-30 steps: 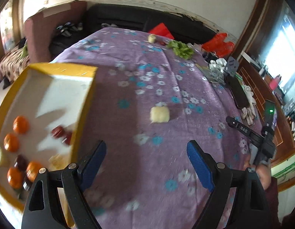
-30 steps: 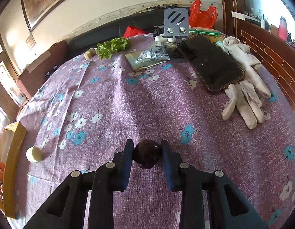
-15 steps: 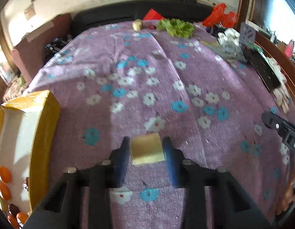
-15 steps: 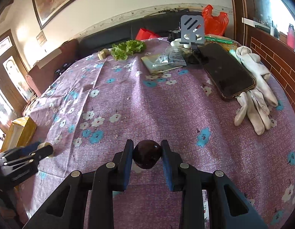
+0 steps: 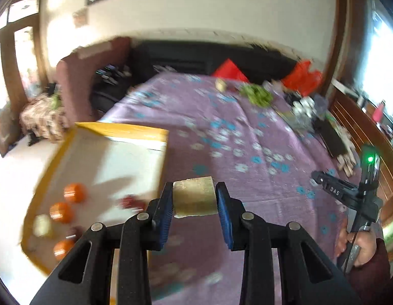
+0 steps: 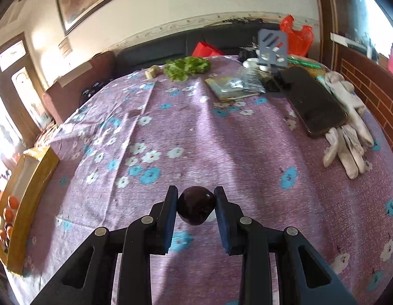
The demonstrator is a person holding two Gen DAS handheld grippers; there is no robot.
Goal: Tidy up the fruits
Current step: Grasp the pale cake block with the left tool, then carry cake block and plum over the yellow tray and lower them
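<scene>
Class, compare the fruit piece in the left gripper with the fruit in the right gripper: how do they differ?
The left gripper holds a pale yellow chunk with flat, cut faces; the right gripper holds a dark purple fruit that is round and whole. The chunk looks wider. Both are clamped between blue pads, above the cloth.

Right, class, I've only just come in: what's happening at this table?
A person is sorting fruit with a hand-held gripper in each hand. The left gripper has just closed on a pale yellow fruit chunk, held beside the yellow tray that already holds oranges. The right gripper is clamped on a dark round fruit above the floral tablecloth.
</scene>
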